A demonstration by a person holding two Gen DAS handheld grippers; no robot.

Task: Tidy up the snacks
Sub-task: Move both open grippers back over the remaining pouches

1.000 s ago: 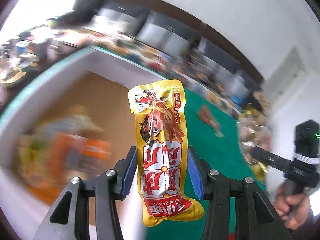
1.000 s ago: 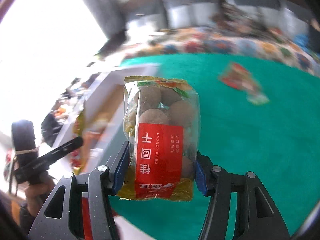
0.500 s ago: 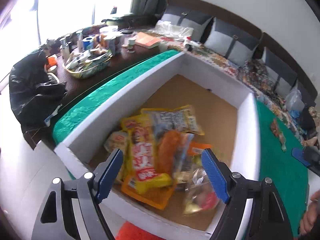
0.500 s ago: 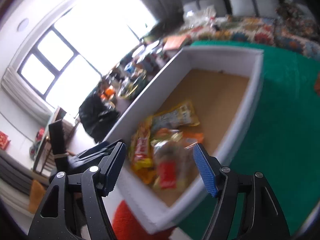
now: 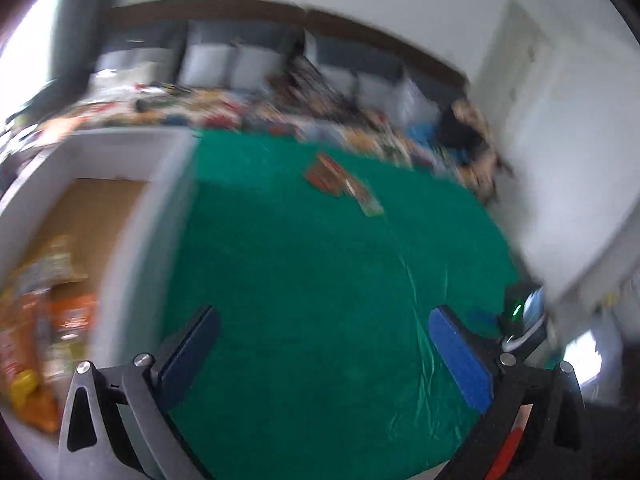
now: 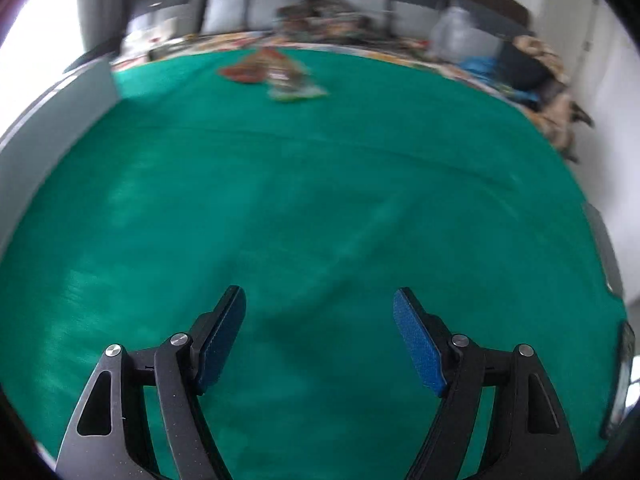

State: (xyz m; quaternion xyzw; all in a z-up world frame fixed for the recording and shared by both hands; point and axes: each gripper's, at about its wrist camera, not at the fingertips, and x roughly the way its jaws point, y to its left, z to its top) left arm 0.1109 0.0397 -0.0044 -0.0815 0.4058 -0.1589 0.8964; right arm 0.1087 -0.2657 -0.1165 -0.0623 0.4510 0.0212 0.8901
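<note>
Both views are blurred by motion. My left gripper (image 5: pixel 324 344) hovers over the green cloth (image 5: pixel 312 272), its jaws opening wide with nothing between them. At the left stands the white box (image 5: pixel 132 232), and several snack packets (image 5: pixel 44 320) lie inside it. Far out on the cloth lie a few loose snack packets (image 5: pixel 342 182). My right gripper (image 6: pixel 318 332) also hangs over the green cloth (image 6: pixel 280 200); its jaws are opening and hold nothing. The same loose snack packets (image 6: pixel 276 74) show near the cloth's far edge, with the white box wall (image 6: pixel 60 120) at the left.
A sofa with grey cushions (image 6: pixel 260 8) and clutter runs along the far side. Part of the other gripper's body (image 5: pixel 524 320) shows at the right in the left wrist view. A white wall (image 5: pixel 540 120) stands at the right.
A second ago the left gripper held a yellow-red packet and the right a dried longan bag. Both were let go into the box. Both grippers have swung right, over the green cloth.
</note>
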